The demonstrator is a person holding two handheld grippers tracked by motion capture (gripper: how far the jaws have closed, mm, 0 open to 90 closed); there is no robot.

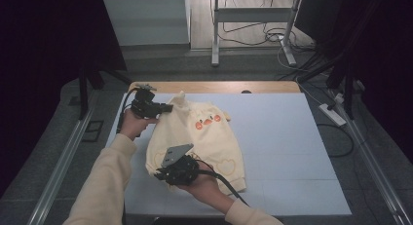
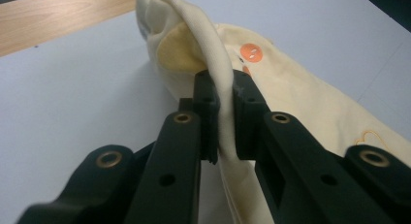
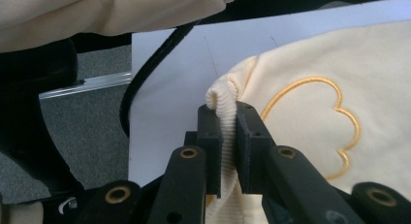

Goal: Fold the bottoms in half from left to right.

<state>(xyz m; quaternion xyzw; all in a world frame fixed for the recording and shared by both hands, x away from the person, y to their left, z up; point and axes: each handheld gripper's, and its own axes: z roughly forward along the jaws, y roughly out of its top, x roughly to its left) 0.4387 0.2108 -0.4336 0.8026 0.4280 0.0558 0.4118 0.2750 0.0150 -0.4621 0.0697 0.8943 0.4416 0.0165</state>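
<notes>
A cream sweatshirt [image 1: 204, 137] with an orange duck print lies on the pale blue mat [image 1: 282, 137]. My left gripper [image 1: 168, 108] is shut on a fold of the garment's far left edge near the neck; in the left gripper view the cloth [image 2: 224, 112] runs pinched between the black jaws, with an orange print spot [image 2: 251, 52] beyond. My right gripper [image 1: 163, 175] is shut on the ribbed hem at the near left corner; the right gripper view has the ribbing [image 3: 227, 132] squeezed between the jaws, beside an embroidered orange outline [image 3: 334, 127].
The mat covers a wooden table [image 1: 214, 86] whose bare strip runs along the far edge. Cables trail from both grippers; the right one's cable [image 1: 229, 183] crosses the sweatshirt's near hem. A metal stand [image 1: 253, 20] and floor cables lie beyond the table.
</notes>
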